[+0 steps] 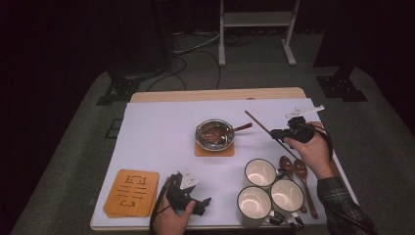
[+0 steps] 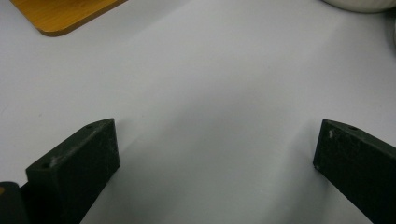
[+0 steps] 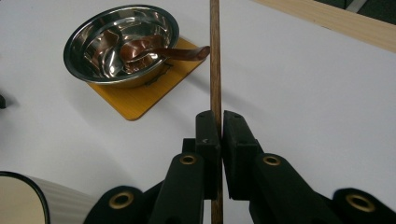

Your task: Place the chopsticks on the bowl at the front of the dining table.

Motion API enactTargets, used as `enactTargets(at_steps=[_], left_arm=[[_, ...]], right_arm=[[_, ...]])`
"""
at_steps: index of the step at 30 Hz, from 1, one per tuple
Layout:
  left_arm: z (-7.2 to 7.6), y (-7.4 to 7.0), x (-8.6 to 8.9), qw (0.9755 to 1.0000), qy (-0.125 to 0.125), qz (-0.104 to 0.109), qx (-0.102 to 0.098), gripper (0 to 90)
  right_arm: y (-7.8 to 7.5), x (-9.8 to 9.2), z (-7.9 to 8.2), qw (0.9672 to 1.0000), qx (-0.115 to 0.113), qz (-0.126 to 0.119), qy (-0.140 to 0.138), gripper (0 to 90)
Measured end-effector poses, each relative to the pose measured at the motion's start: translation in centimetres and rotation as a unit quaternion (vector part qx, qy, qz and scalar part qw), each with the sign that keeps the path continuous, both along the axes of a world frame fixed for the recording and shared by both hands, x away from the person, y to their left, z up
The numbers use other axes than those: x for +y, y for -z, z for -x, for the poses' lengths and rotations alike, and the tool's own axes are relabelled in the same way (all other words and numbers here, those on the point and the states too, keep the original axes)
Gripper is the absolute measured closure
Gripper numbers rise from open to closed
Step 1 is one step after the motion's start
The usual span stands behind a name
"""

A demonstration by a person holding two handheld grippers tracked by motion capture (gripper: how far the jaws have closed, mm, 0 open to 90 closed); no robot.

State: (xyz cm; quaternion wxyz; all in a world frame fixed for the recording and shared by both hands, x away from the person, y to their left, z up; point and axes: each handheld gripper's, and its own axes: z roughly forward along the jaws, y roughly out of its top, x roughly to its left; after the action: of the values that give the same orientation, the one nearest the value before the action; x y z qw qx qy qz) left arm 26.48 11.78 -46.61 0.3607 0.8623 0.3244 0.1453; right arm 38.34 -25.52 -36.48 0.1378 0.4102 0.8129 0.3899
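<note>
Right gripper [image 3: 220, 126] clamped on a thin wooden chopstick [image 3: 215, 60] — raised off the desk [image 1: 156, 142], long axis slanting from near the hand up and away to the far left in the high view, tip ending near the steel bowl [image 1: 214, 134] with its spoon. Left gripper [image 2: 215, 154] spread wide, nothing between its pads, hovering just above the white sheet at the desk's near edge. Beyond the desk — grey carpet, cables, dark room.
</note>
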Motion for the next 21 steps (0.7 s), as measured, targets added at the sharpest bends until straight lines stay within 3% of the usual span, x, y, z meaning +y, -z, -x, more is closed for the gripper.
enactTargets(at_steps=[21], left_arm=[[0.0, 0.0, 0.0, 1.0, -0.001, 0.002, 0.0, 0.0]], right_arm=[[-0.5, 1.1, -0.7, 1.0, 0.003, 0.002, -0.006, 84.8]])
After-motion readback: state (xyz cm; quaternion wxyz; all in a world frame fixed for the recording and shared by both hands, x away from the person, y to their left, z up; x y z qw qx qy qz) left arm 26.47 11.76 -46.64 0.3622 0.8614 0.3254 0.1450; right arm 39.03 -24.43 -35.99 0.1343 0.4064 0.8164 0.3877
